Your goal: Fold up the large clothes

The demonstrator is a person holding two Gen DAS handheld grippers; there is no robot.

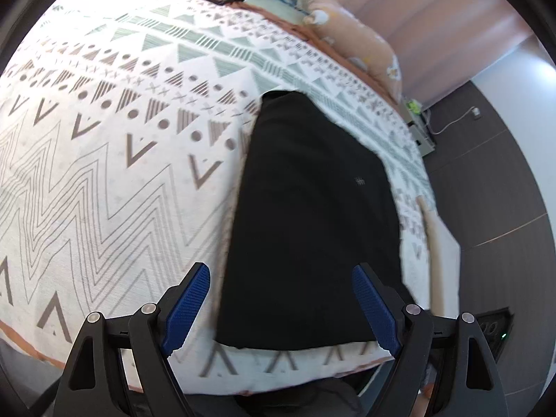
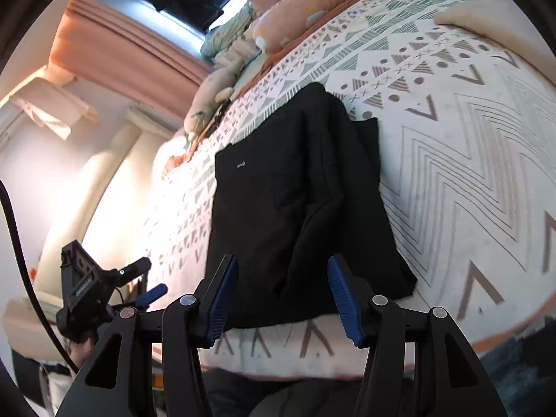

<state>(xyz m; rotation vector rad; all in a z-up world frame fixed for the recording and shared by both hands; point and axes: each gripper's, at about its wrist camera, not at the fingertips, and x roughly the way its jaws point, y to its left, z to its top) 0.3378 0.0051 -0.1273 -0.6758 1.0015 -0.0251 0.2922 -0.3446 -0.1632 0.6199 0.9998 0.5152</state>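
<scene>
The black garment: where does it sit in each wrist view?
Left wrist: black garment centre-right, running up from between the open claw's fingers.
Right wrist: black garment centre, above the open claw.
Shared landmark: peach pillow at the bed's far end.
</scene>
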